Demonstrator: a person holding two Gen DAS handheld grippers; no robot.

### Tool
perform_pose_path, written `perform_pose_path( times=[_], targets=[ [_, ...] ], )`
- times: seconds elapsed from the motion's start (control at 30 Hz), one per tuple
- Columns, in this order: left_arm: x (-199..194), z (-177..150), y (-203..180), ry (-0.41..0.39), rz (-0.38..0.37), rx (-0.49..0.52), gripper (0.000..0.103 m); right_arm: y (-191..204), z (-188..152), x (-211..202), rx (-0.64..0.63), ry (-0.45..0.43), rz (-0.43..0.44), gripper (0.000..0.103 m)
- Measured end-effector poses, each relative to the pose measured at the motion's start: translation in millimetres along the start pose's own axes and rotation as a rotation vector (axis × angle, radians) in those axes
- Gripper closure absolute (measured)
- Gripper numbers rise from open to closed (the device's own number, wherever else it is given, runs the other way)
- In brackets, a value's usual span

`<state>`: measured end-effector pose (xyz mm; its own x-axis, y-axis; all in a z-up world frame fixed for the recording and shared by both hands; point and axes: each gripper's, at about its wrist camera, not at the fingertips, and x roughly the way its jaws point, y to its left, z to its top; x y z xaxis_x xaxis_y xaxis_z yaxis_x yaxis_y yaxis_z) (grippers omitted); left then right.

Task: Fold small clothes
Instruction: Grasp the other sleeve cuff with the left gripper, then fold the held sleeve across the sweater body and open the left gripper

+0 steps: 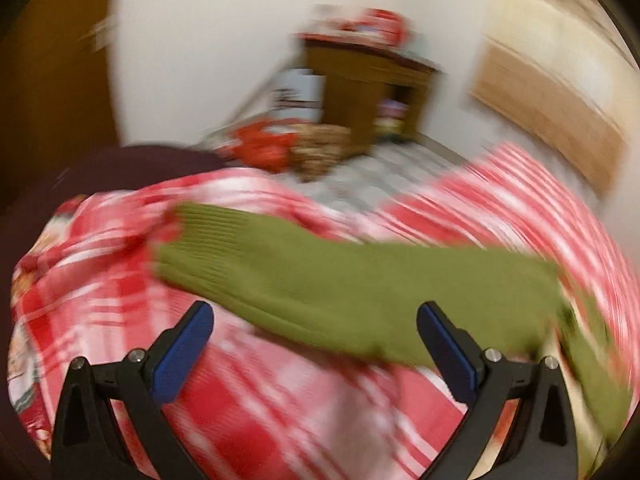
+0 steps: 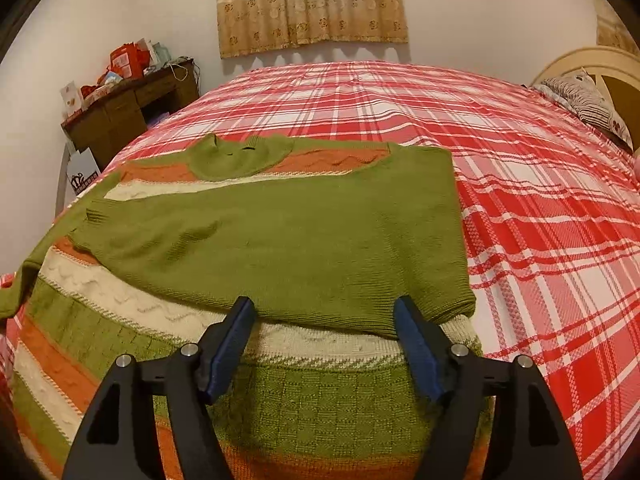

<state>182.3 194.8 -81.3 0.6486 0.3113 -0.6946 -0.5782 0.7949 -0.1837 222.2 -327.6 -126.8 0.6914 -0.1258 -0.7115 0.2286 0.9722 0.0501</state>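
Both claws, left claw (image 1: 314,334) and right claw (image 2: 324,326), gape empty over sweater (image 2: 280,232) near the bedspread (image 2: 540,200) edge.

Matt ribbed knit sweater (image 2: 280,240) on a woven plaid cloth bedspread (image 2: 540,220); wooden desk (image 2: 120,116)

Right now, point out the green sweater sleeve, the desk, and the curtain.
green sweater sleeve (image 2: 280,240): right wrist view, middle of the folded-over sleeve.
desk (image 2: 120,116): right wrist view, its wooden front.
curtain (image 2: 312,12): right wrist view, patterned lower band.
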Motion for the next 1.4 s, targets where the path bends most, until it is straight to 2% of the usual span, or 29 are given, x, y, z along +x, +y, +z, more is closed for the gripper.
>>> perform_pose_path(
  times=[0.07, 0.1, 0.17, 0.23, 0.27, 0.3, 0.4, 0.47, 0.5, 0.53, 0.67, 0.77, 0.93, 1.03, 1.13, 1.27, 1.3, 1.4],
  targets=[
    [12, 14, 25, 0.003, 0.056, -0.100, 0.001, 0, 0, 0, 0.002, 0.000, 0.002, 0.030],
    [22, 20, 38, 0.031, 0.077, -0.149, 0.003, 0, 0, 0, 0.002, 0.000, 0.001, 0.030],
    [42, 25, 55, 0.089, 0.057, -0.220, 0.015, 0, 0, 0, 0.000, 0.001, -0.001, 0.030],
    [60, 25, 58, 0.140, 0.033, -0.236, 0.043, 1, 0, 1, -0.004, 0.003, -0.006, 0.030],
    [64, 24, 58, 0.158, 0.030, -0.236, 0.047, 1, 0, 1, -0.006, 0.004, -0.009, 0.030],
    [66, 23, 56, 0.149, 0.037, -0.230, 0.048, 1, 0, 1, -0.007, 0.004, -0.012, 0.030],
    [64, 21, 47, 0.122, 0.046, -0.201, 0.061, 2, 0, 2, -0.013, 0.005, -0.019, 0.030],
    [64, 21, 45, 0.104, 0.073, -0.196, 0.077, 2, 0, 2, -0.013, 0.005, -0.020, 0.030],
    [63, 21, 44, 0.085, 0.082, -0.187, 0.090, 2, 0, 2, -0.012, 0.005, -0.019, 0.030],
    [63, 24, 47, 0.076, 0.075, -0.178, 0.094, 2, 0, 2, -0.012, 0.004, -0.018, 0.030],
    [55, 31, 36, 0.022, 0.065, -0.112, 0.096, 2, 0, 2, -0.012, 0.004, -0.019, 0.030],
    [36, 38, 9, -0.051, 0.038, -0.033, 0.096, 2, -1, 2, -0.011, 0.003, -0.017, 0.030],
    [-22, 28, -61, -0.227, -0.088, 0.170, 0.096, 2, -1, 2, -0.005, -0.001, -0.011, 0.030],
    [-55, 6, -117, -0.295, -0.219, 0.313, 0.096, 2, -1, 1, -0.006, -0.001, -0.011, 0.030],
    [-69, -29, -171, -0.277, -0.332, 0.429, 0.097, 2, -1, 1, -0.005, -0.001, -0.010, 0.030],
    [-66, -72, -216, -0.225, -0.383, 0.553, 0.097, 0, -1, 0, 0.000, -0.005, -0.003, 0.030],
    [-62, -83, -225, -0.192, -0.390, 0.584, 0.097, 0, -1, 0, 0.000, -0.005, -0.001, 0.030],
    [-61, -93, -222, -0.132, -0.409, 0.593, 0.096, 0, -1, 0, 0.003, -0.006, 0.002, 0.030]
  ],
)
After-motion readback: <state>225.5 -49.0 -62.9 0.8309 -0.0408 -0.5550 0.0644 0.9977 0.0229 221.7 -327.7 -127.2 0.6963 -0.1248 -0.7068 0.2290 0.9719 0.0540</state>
